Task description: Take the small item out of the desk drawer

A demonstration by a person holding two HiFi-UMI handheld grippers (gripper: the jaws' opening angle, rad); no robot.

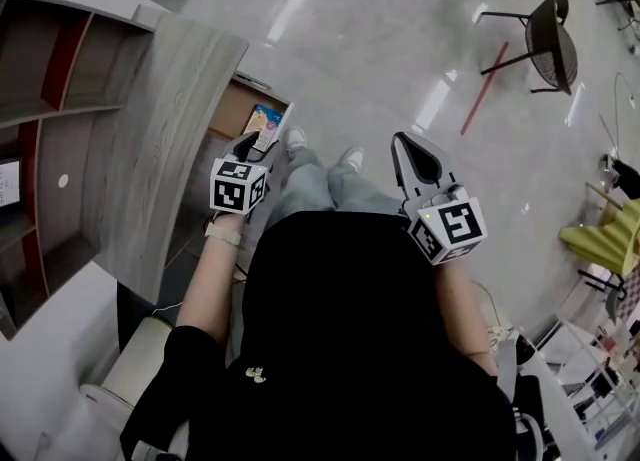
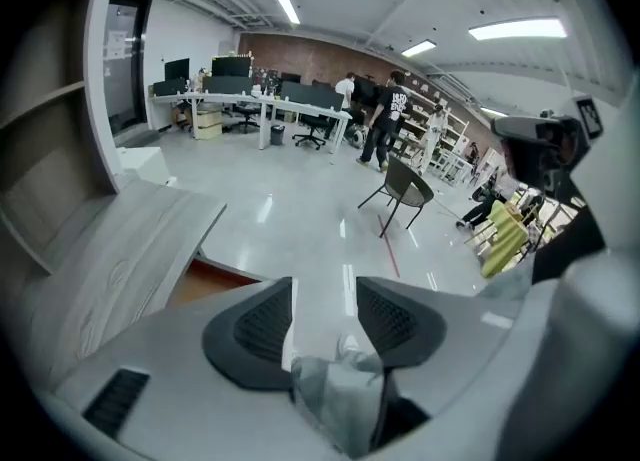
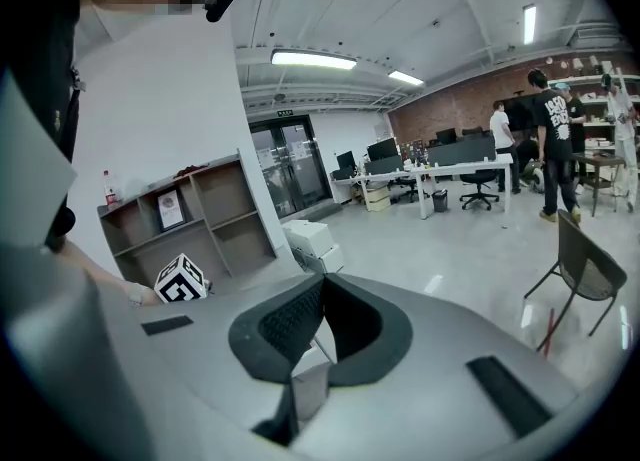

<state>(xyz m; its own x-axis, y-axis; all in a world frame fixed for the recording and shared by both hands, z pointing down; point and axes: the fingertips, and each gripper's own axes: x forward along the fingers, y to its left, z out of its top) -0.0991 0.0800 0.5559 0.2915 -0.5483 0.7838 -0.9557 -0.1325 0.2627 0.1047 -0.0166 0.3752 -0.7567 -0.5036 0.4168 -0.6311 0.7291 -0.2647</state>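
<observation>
The pale grey wood-grain desk (image 1: 165, 119) stands on my left, and its top juts out over the open brown wooden drawer (image 1: 232, 107). That overhang is my main worry. If I lift too steeply out of the drawer, I judge the marker cube on my left gripper (image 1: 252, 147) could knock the desk edge and jolt whatever I hold.

The drawer itself is the next risk, since a nudge from the gripper body might roll it inward and close the gap I need.

My left gripper hangs just near of the drawer. Its jaws are spread wide in the left gripper view (image 2: 325, 294) with nothing between them, only floor and my own leg beyond. My right gripper (image 1: 405, 144) is over my right knee, well apart from the drawer, with its jaws pressed together on nothing (image 3: 322, 281), so it cannot steady anything.

The small flat colourful item (image 1: 264, 119) lies in the drawer's right part, just far of my left jaws. It looks thin and flat on the bottom, so the pads may skid over it or push it deeper instead of gripping it.
</observation>
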